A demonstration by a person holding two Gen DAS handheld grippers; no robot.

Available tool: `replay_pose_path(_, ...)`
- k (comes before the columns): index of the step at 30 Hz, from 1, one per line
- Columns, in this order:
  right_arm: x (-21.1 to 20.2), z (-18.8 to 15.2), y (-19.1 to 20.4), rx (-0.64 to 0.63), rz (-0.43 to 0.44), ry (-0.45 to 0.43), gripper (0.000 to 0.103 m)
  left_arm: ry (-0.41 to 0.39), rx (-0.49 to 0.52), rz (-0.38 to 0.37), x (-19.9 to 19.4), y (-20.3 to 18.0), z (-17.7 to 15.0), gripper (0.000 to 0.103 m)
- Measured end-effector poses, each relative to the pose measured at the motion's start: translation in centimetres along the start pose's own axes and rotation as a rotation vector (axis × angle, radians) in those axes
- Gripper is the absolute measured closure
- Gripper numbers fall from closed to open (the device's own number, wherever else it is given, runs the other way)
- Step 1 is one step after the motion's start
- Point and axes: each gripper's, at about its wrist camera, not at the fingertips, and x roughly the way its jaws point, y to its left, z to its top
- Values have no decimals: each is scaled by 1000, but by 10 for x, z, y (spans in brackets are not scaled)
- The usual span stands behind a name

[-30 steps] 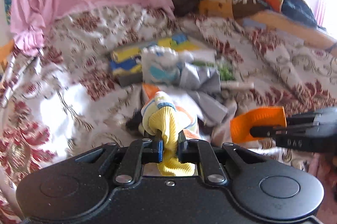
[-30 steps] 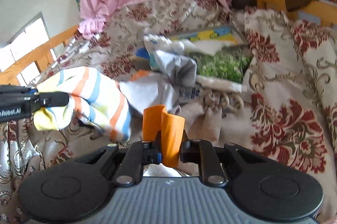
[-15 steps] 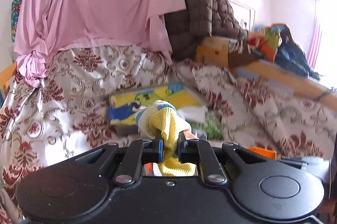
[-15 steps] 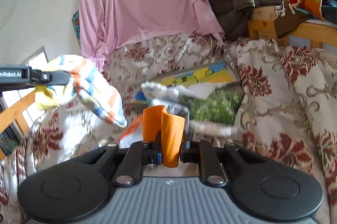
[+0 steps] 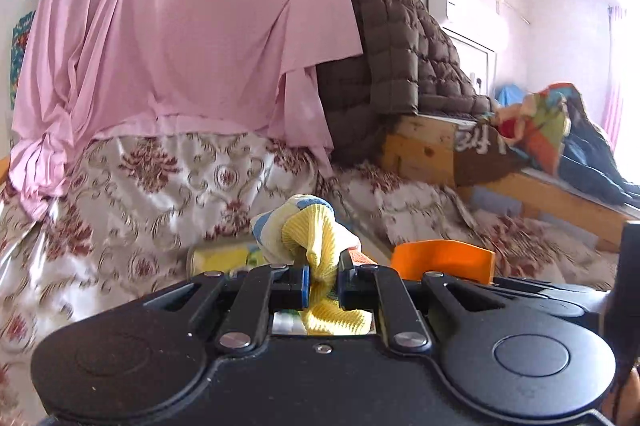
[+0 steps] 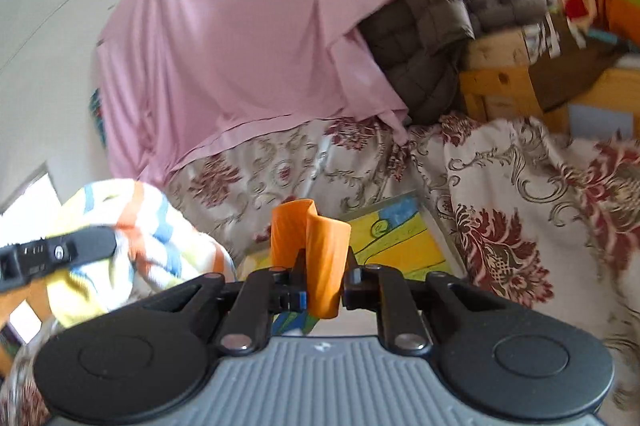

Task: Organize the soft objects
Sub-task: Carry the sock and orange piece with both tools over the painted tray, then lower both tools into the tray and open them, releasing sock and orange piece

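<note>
Two grippers each held a piece of soft cloth above a bed. From the left wrist view, the left gripper point(image 5: 323, 286) had its jaws clenched on a yellow ribbed cuff point(image 5: 320, 254) of a striped garment point(image 5: 296, 222); the cuff passed straight between the two fingers, a short yellow end hanging out behind them toward the camera and the bunched pale, blue and yellow body bulging out beyond the fingertips. Just to the right, an orange cloth point(image 5: 440, 254) showed above the dark body of the other tool. Behind lay a floral bedspread point(image 5: 160, 186), a pink sheet point(image 5: 180, 26) hung on the wall, a brown quilted jacket point(image 5: 392, 46) and a wooden frame point(image 5: 424, 150). From the right wrist view, the right gripper point(image 6: 323, 292) was closed tight on the orange cloth point(image 6: 316, 246), which stood up as a folded roll between the fingers, its top rising well above them and its lower edge poking out below. At far left the left gripper's finger point(image 6: 76, 250) crossed in front of the striped garment point(image 6: 148, 234), which hung around it in orange, blue and yellow bands. A yellow and blue picture book point(image 6: 396, 238) lay on the floral bedspread point(image 6: 520, 186) beyond the fingertips.
</note>
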Motion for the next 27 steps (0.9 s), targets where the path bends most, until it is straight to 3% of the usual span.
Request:
replay_pose_path(4, 42, 2, -29, 49, -1, 23, 87, 11, 9, 8, 58, -3, 9, 90)
replay_pose_path(13, 110, -8, -76, 175, -28, 116, 86, 90, -125, 15, 179, 15, -8, 90)
replay_pose_path(19, 136, -12, -79, 186, -44, 167, 85, 153, -206, 20, 223, 27, -30, 90)
replay_pose_path(27, 141, -12, -84, 229, -60, 200, 79, 234, -236, 54, 246, 36, -47, 89)
